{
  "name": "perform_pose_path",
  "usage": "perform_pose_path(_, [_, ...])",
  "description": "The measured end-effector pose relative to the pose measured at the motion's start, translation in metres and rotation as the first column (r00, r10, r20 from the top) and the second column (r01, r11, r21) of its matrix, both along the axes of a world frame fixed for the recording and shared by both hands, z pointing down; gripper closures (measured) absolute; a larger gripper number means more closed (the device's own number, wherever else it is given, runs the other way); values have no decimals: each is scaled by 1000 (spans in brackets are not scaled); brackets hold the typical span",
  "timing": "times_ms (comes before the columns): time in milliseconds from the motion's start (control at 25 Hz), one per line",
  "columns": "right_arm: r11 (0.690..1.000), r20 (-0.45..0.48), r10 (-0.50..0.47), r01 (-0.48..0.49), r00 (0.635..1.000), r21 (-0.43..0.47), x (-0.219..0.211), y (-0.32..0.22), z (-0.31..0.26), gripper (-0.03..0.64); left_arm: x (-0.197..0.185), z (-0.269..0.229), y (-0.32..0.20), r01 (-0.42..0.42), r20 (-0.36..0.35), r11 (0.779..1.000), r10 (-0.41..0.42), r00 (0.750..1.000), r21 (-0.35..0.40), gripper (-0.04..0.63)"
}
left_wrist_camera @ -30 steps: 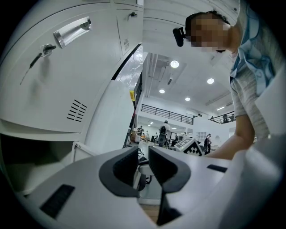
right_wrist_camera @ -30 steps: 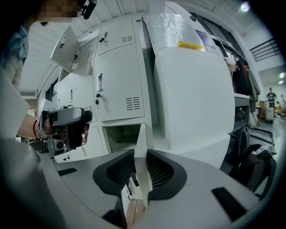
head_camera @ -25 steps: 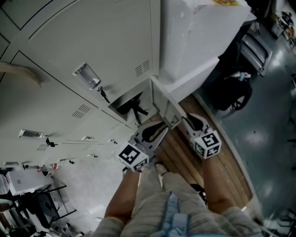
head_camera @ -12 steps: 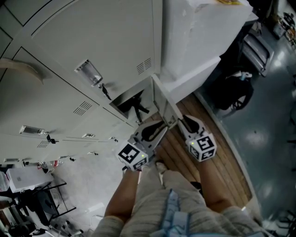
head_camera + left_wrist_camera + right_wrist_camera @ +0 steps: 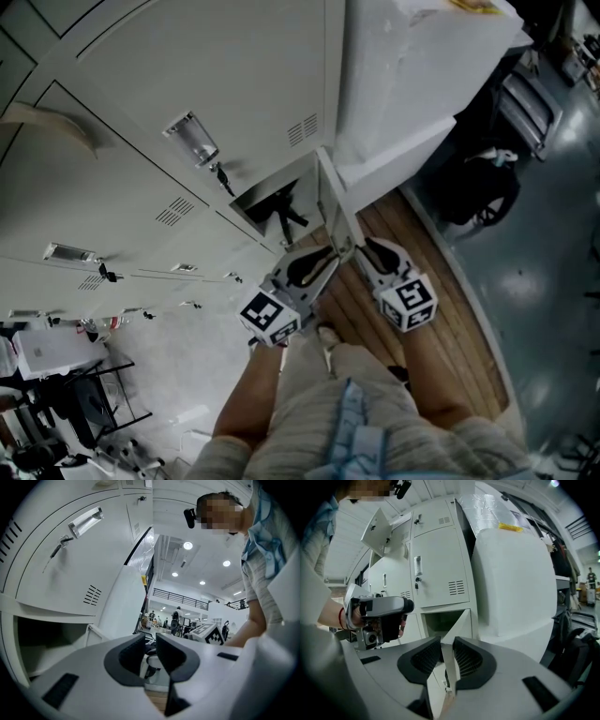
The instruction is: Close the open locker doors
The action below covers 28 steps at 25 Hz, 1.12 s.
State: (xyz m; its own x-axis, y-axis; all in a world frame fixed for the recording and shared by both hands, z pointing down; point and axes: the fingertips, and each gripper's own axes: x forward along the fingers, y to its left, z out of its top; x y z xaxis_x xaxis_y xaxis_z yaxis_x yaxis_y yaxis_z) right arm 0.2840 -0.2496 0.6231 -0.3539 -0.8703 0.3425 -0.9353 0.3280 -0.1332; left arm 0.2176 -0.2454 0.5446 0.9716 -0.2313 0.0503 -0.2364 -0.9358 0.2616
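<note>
Low locker door (image 5: pixel 335 208) sticks out edge-on toward the person, hinged on R of its opening (image 5: pixel 270 201), free edge clamped in R gripper (image 5: pixel 361 247), so closing likely means swinging it left; L gripper (image 5: pixel 315 263) just beside, jaws slightly apart, empty.

White moulded left gripper (image 5: pixel 323 258) and right gripper (image 5: pixel 364 248), black ribbed pads (image 5: pixel 424 660), 1 black-and-white marker cube (image 5: pixel 272 317) each, pale grey striped short-sleeved top (image 5: pixel 309 384), light blue cloth (image 5: pixel 361 436) at chest, red wristband (image 5: pixel 340 617)
</note>
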Motion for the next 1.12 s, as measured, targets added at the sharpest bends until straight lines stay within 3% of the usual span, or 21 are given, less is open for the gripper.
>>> perform_pose_path(600, [988,-2,-154,154,988,15,-66,-12,-8,538,-35,8,-11,70,20,997,-70,997,-10,543])
perform_pose_path(800, [983,5,-179,179,984,-35,-96,-17,-12,543,-50,10,-16,98,32,995,-98,995,-11,542])
perform_pose_path(1120, [978,-14,-206,206,978,-11,-138,-42,-9,551,-75,13,-25,136,51,991,-136,989,-12,543])
